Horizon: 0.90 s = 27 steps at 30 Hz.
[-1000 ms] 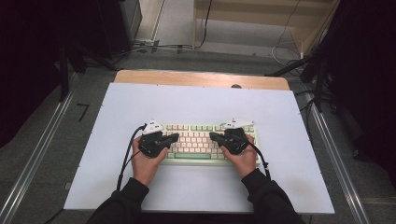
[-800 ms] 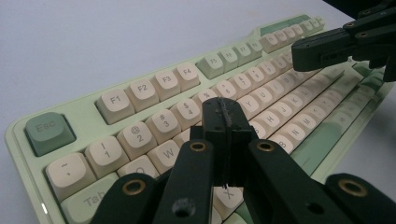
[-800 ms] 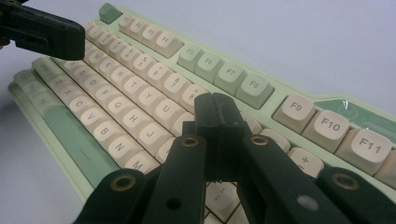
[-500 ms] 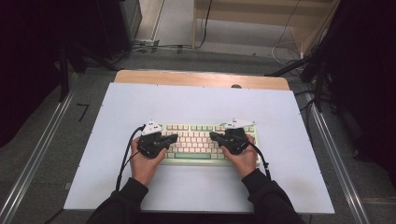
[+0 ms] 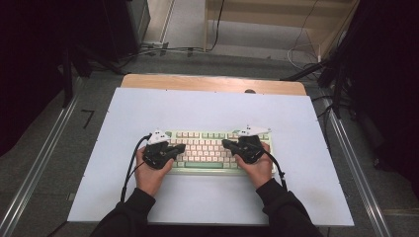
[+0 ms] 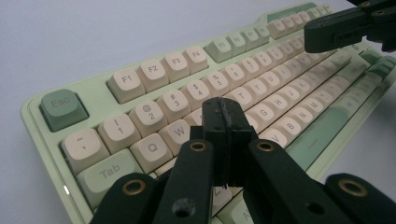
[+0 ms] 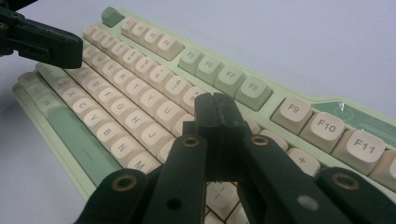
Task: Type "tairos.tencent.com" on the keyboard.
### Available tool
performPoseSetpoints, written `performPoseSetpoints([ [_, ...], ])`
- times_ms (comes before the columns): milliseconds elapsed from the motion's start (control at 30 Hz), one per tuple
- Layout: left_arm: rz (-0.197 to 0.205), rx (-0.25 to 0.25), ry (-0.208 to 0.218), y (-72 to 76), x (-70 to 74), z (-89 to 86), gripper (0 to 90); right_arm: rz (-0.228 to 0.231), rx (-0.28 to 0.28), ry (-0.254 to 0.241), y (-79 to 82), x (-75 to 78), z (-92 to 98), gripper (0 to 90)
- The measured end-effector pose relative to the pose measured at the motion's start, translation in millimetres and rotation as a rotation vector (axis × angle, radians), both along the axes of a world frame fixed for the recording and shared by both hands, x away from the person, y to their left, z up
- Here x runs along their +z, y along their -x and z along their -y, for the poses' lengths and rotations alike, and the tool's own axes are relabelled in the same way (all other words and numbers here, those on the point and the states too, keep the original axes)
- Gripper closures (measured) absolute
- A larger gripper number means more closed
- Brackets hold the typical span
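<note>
A pale green keyboard (image 5: 207,148) with cream keys lies on the white table top (image 5: 207,108), near its front middle. My left gripper (image 5: 179,147) hovers over the keyboard's left end, jaws shut with nothing between them. In the left gripper view its tips (image 6: 225,112) hang above the W and E keys of the keyboard (image 6: 140,79). My right gripper (image 5: 225,143) is over the right end, likewise shut and empty. Its tips (image 7: 215,105) sit above the keys right of the letter block on the keyboard (image 7: 140,93). Both point inward at each other.
A wooden strip (image 5: 212,83) runs along the table's far edge. Metal rails (image 5: 42,163) flank the table on both sides. Cables (image 5: 163,49) lie on the floor beyond. Bare white surface surrounds the keyboard on every side.
</note>
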<state>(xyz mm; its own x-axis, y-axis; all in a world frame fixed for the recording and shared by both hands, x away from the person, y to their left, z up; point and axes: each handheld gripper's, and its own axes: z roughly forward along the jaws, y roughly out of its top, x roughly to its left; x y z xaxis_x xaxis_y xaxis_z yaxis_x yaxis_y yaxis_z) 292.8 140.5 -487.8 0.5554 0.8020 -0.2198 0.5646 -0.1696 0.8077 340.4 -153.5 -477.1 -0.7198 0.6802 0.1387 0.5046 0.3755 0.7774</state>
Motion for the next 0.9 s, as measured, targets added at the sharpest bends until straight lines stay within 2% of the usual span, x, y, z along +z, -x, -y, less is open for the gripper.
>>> performPoseSetpoints([
  [900, -0.025, -0.002, -0.050, -1.0, -5.5, 1.7, 90.0, 0.001, 0.000, 0.000, -0.2, 0.4, 1.0, 88.0],
])
